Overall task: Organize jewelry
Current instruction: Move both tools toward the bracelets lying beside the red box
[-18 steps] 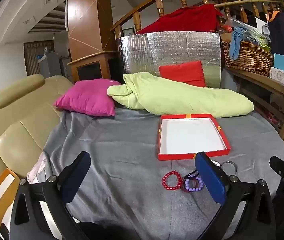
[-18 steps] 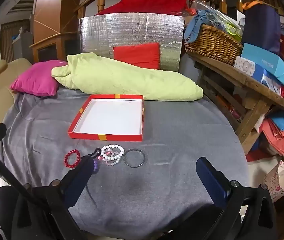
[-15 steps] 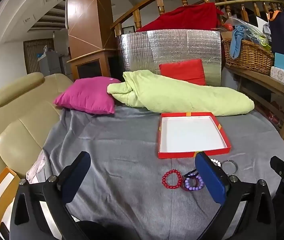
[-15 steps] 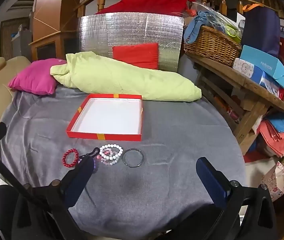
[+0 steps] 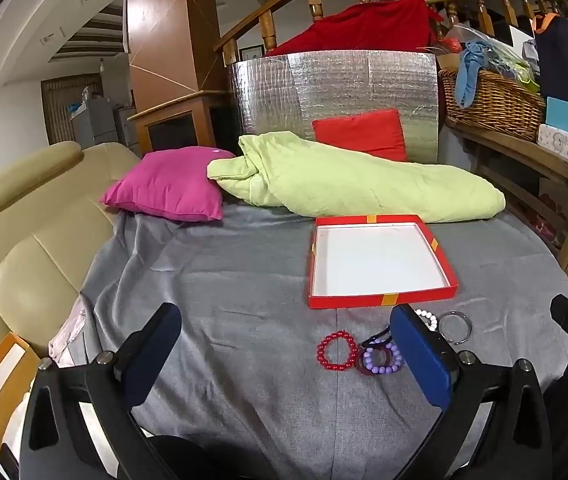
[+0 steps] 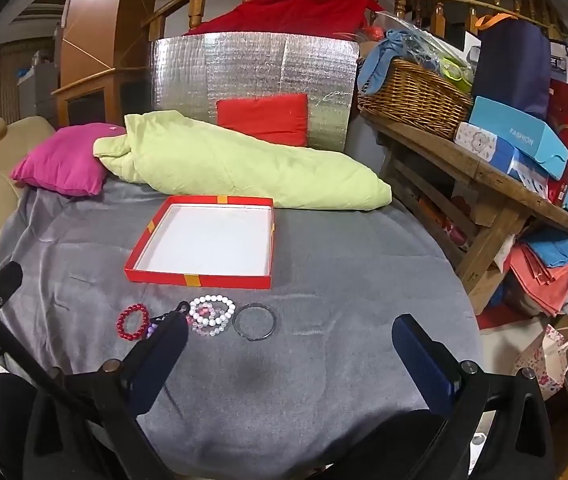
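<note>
Grey cloth [image 6: 344,264] under red box [image 6: 188,278], cluttered room

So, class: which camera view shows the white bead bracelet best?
The right wrist view: the white bead bracelet lies whole on the grey cloth, beside the metal bangle. In the left wrist view, the left gripper's blue finger covers all but a few beads.

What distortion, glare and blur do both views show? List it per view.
Left wrist view: strong fisheye, black corners, the railing bows; glare on the wooden pillar and foil panel; the near fingers look soft, the bracelets sharp.
Right wrist view: same fisheye bend, the shelf curves away; foil glare; a soft dark shadow on the grey cloth between the fingers.
</note>
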`<state>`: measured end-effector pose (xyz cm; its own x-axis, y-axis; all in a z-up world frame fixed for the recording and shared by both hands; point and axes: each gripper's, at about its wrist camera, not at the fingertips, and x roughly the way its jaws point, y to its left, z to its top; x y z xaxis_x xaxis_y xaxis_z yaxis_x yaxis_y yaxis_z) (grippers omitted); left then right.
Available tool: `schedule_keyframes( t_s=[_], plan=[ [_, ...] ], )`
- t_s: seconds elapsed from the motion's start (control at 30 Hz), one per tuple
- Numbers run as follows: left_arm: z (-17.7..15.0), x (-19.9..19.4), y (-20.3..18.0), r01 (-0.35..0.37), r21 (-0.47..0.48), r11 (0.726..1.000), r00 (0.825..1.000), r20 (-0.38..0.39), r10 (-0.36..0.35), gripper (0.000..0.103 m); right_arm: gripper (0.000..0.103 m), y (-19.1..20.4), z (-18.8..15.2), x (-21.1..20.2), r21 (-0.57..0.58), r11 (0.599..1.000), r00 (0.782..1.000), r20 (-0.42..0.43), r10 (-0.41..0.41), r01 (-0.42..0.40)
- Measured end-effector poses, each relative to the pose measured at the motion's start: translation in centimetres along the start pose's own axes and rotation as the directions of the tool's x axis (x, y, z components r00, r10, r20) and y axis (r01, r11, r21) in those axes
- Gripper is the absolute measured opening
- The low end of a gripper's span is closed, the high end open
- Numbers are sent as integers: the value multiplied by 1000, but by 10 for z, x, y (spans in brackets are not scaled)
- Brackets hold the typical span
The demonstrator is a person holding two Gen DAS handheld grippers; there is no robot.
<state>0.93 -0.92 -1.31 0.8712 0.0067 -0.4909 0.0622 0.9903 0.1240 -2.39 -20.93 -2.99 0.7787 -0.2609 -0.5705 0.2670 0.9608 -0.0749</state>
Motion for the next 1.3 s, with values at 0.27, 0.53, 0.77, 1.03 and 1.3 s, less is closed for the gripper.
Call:
schedule_keyframes(
  t_s=[0.27,0.53,0.77,1.03,1.3],
  plan=[
    [1,-2,3,-6,-4,1000,1000,1,6,103,103,-4,0,-1,18,1000,1000,3,17,-18],
    [0,-2,5,-16,-3,1000,1000,2,16,103,103,3,0,-1,4,999,999,8,38,-38],
    [-2,-1,3,-22,11,1000,1000,5,22,103,103,4,-3,0,13,997,997,9,73,-73],
    [-3,5,-1,-28,24,999,1000,-8,28,103,103,5,-8,10,23,993,993,-7,118,-118],
    [-5,11,-6,-30,37,999,999,-17,31,103,103,1,-12,19,37,991,992,-21,126,-125]
  ],
)
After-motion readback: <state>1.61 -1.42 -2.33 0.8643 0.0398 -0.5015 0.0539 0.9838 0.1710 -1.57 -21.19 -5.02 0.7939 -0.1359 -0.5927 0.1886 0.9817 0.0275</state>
